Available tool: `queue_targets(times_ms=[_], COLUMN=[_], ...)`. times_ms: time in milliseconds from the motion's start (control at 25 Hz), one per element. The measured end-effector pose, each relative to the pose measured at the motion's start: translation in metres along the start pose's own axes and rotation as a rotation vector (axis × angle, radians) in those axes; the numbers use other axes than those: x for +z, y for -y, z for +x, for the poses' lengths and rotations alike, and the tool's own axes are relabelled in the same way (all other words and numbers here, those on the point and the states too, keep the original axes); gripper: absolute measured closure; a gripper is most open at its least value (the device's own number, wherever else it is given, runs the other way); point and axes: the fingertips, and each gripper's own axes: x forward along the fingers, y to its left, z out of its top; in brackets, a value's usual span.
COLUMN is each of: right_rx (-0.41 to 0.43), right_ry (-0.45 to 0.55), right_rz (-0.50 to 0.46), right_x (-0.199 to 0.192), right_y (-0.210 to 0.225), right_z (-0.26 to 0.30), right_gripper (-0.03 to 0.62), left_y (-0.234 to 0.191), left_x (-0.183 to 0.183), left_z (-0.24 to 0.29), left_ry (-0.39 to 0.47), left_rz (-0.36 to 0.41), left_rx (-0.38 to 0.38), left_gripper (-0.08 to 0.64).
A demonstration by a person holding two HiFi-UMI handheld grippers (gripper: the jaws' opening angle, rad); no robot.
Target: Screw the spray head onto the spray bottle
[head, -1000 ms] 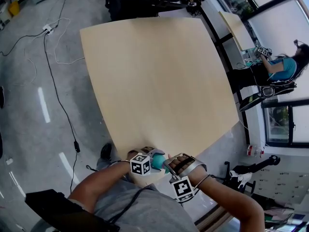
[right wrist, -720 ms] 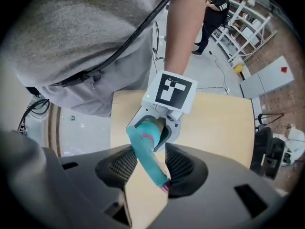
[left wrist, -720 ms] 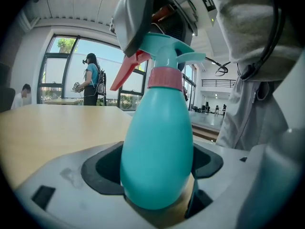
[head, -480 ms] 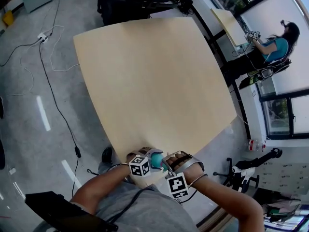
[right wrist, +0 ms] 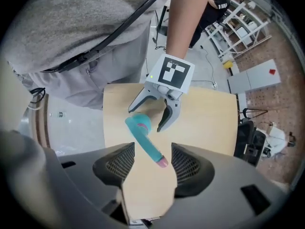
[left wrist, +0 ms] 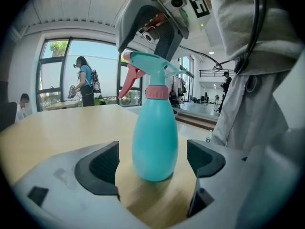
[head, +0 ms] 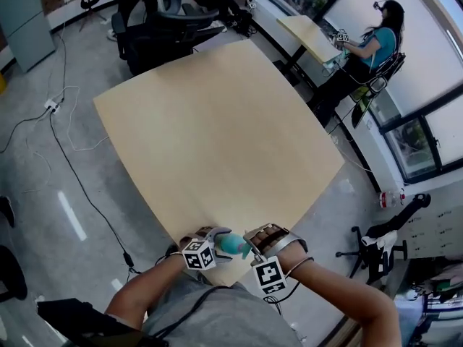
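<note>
A teal spray bottle (head: pixel 233 246) stands upright at the near edge of the wooden table (head: pixel 217 136). Its spray head (left wrist: pixel 151 67), with a pink collar and pink trigger, sits on the neck. My left gripper (head: pixel 221 241) is level with the bottle body (left wrist: pixel 154 142), which stands between the jaws without touching either pad; those jaws have just been opening. My right gripper (head: pixel 244 250) hangs over the bottle pointing down. Its jaws have also just been opening, and the teal nozzle (right wrist: pixel 145 137) lies between them with a gap on each side.
The bottle is close to the table's near edge, right in front of the person's grey shirt (head: pixel 210 316). Someone sits at a desk by the windows (head: pixel 369 45). Office chairs (head: pixel 163 20) stand beyond the far edge, and cables (head: pixel 58 114) run over the floor at left.
The left gripper has slid a little to the left, away from the bottle. The right gripper stays above it. The head view has swung and now shows more of the room beyond the table.
</note>
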Motion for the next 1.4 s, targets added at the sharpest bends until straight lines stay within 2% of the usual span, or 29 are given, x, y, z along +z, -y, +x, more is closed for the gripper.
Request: queue_targets(times_ms=[120, 240, 320, 440, 560, 640, 720, 800, 840, 920, 960, 1040, 1160, 1240, 1400], right_rx=[-0.059, -0.141, -0.213, -0.358, -0.562, -0.728, -0.875, -0.978, -1.009, -1.045, -1.057, -1.087, -1.153, -1.149, -1.135], right_ry=[-0.025, -0.065, -0.071, -0.002, 0.164, 0.331, 0.504, 0.685, 0.792, 1.003, 1.085, 1.181, 1.191, 1.188, 1.169], right_rz=[0.080, 0.214, 0.366, 0.683, 1.029, 1.249, 1.447, 1.593, 1.632, 1.641, 1.627, 1.593, 1.496, 1.452, 1.475], right_x=[-0.012, -0.036, -0.052, -0.060, -0.055, -0.055, -0.057, -0.053, -0.048, -0.032, -0.023, -0.007, 0.022, 0.045, 0.069], right_y=[-0.001, 0.000, 0.002, 0.006, 0.012, 0.015, 0.009, -0.005, -0.014, -0.032, -0.042, -0.066, -0.105, -0.132, -0.181], right_z=[-0.017, -0.043, -0.061, -0.091, -0.134, -0.174, -0.218, -0.257, -0.275, -0.310, -0.326, -0.351, -0.379, -0.388, -0.388], right_gripper=[0.370, 0.370, 0.370, 0.371, 0.381, 0.533, 0.577, 0.586, 0.586, 0.588, 0.588, 0.588, 0.588, 0.586, 0.588], left_y=[0.006, -0.004, -0.020, -0.039, -0.044, -0.038, -0.027, -0.011, 0.000, 0.024, 0.039, 0.070, 0.119, 0.152, 0.207], left_x=[0.004, 0.015, 0.030, 0.075, 0.143, 0.193, 0.233, 0.268, 0.286, 0.318, 0.329, 0.342, 0.344, 0.341, 0.333], left_z=[-0.026, -0.070, -0.108, -0.165, -0.213, -0.236, -0.249, -0.261, -0.269, -0.284, -0.289, -0.292, -0.287, -0.278, -0.259], left_ry=[0.001, 0.034, 0.078, 0.172, 0.305, 0.377, 0.370, 0.376, 0.419, 0.529, 0.549, 0.534, 0.513, 0.511, 0.447], left_rz=[0.016, -0.001, -0.023, -0.008, 0.070, 0.168, 0.257, 0.272, 0.235, 0.121, 0.097, 0.118, 0.106, 0.078, 0.116], left_rx=[0.016, 0.097, 0.188, 0.317, 0.404, 0.427, 0.448, 0.490, 0.514, 0.555, 0.569, 0.592, 0.632, 0.635, 0.624], left_gripper=[0.140, 0.140, 0.141, 0.159, 0.295, 0.399, 0.491, 0.555, 0.555, 0.555, 0.555, 0.555, 0.555, 0.555, 0.555])
